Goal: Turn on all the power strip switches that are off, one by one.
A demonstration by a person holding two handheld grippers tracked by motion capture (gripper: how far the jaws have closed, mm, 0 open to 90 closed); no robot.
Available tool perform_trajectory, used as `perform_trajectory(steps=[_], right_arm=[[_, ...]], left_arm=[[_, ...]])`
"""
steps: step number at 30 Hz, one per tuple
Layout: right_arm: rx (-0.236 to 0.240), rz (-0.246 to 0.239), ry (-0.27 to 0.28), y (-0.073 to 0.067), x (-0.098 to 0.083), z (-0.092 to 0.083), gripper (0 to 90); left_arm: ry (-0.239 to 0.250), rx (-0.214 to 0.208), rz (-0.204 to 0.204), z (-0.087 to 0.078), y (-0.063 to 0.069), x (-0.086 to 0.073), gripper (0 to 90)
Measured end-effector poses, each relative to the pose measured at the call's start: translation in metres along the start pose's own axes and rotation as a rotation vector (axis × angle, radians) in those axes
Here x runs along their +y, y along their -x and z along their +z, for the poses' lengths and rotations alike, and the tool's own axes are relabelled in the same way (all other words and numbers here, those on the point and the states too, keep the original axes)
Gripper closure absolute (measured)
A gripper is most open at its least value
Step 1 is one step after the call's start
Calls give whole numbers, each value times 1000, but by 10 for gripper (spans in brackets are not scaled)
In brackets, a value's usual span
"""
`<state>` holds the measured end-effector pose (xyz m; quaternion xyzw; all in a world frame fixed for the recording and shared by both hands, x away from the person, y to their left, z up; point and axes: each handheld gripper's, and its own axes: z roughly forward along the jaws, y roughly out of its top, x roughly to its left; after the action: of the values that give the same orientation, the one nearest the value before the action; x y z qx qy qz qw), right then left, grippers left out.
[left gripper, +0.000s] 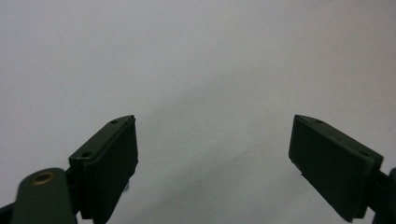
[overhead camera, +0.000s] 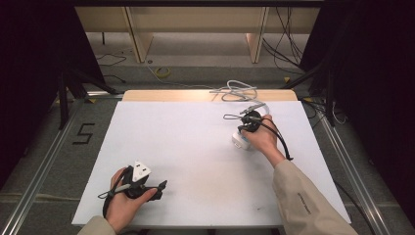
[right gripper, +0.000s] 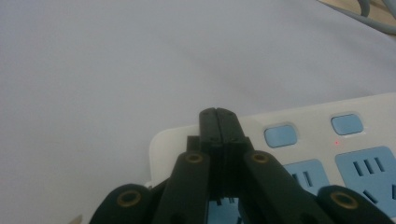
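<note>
your right gripper (right gripper: 219, 116) is clenched with nothing in it, tips hovering over the end of the white power strip (right gripper: 327, 140) at the table's (overhead camera: 195, 147) far right. looks like you're about to press a blue switch (right gripper: 280, 135). left gripper (left gripper: 212, 154) sits spread wide, idle near you.

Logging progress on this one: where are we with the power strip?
Done: the right gripper is shut, tips over the white power strip near its end switch; a red indicator dot shows beside the next switch. In hand: apparently a press on a switch; contact can't be confirmed. Left: the left gripper sits open above bare table, holding nothing.
</note>
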<state>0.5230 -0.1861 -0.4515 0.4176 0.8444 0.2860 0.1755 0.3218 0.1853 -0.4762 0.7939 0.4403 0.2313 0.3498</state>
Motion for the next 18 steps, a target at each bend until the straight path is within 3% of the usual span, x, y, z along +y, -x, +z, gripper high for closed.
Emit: perform_trajectory(steps=[18], right_arm=[[-9,-2,-2,-2,-1,0,900]], left_arm=[[-3,-3,-6,0,0,0,154]])
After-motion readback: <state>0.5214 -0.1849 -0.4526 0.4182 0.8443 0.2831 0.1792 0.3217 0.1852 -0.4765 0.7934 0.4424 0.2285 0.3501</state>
